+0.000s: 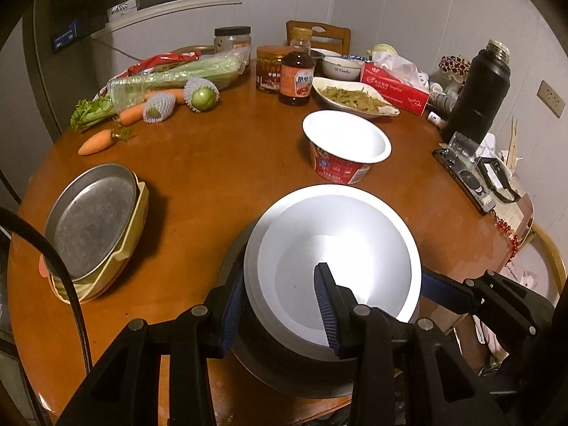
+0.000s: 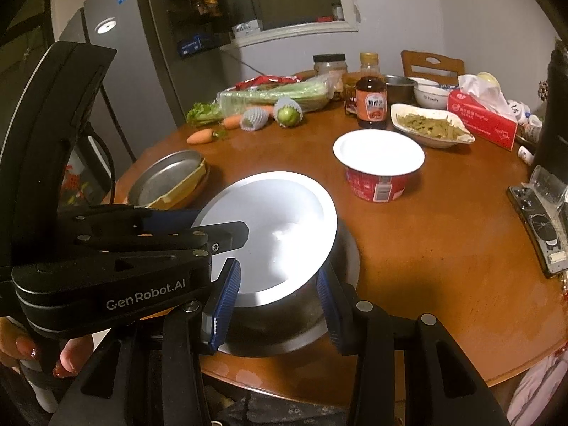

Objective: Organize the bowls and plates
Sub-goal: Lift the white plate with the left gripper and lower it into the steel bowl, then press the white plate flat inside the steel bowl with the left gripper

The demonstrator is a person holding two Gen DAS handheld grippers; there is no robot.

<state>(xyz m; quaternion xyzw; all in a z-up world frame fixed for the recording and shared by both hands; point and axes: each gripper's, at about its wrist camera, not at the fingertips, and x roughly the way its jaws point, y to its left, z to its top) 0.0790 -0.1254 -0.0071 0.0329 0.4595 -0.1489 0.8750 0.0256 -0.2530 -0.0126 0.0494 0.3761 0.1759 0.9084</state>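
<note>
So I had both grippers on the bowl (image 1: 333,259) – left gripper (image 1: 280,314) pinching its rim, right gripper (image 2: 278,301) straddling its sides.

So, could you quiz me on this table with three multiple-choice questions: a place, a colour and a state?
1. Where does the metal tray rest?
A. In a yellow dish
B. On the chair
C. Inside the noodle cup

2. What colour is the tissue box?
A. Blue
B. Red
C. Green

3. What state is the long white dish in?
A. Empty
B. Upside down
C. Holding greenish food

Answers:
1 A: the metal tray leans in the yellow dish.
2 B: the tissue box is red.
3 C: food lies in the long white dish.
</note>
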